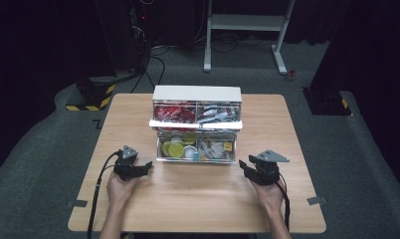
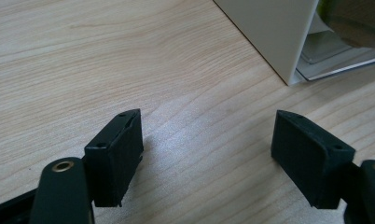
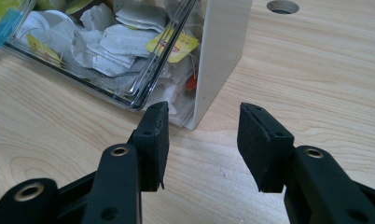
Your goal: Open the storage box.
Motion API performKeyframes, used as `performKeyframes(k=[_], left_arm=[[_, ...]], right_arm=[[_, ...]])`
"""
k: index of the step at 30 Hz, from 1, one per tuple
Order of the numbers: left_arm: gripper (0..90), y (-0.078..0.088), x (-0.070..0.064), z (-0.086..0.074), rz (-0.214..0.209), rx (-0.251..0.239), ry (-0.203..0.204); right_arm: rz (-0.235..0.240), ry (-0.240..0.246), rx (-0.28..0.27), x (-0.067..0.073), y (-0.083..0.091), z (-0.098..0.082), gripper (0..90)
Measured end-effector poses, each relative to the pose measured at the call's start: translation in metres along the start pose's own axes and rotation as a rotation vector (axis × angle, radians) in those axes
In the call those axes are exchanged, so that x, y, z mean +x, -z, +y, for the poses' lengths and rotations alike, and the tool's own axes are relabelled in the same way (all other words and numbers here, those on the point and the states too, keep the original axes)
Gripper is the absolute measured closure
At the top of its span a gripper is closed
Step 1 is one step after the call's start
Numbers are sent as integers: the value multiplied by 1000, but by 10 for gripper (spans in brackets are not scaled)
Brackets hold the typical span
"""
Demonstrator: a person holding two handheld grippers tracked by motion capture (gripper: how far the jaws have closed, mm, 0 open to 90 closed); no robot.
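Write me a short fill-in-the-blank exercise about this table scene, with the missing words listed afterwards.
1. The organizer box stands on a table made of ____.
2. The jaws of the left gripper and the right gripper are both ____.
3. The packets in the upper left compartment are ____ in colour.
4. The tea bags near the right gripper carry tags coloured ____.

Missing words: wood; open; red; yellow

bright overhead light, dark surroundings, soft high view.
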State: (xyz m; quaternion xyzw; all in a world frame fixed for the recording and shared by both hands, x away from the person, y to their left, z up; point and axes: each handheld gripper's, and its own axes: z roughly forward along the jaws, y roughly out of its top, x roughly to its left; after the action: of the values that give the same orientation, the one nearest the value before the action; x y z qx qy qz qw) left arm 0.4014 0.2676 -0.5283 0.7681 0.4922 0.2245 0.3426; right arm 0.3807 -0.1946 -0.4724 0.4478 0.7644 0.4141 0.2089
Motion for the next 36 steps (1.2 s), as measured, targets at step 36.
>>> performKeyframes(k=[36], left_arm=[[250,0,0,0,4,2,0]], right_arm=[[128,92,-96,29,35,37,611]])
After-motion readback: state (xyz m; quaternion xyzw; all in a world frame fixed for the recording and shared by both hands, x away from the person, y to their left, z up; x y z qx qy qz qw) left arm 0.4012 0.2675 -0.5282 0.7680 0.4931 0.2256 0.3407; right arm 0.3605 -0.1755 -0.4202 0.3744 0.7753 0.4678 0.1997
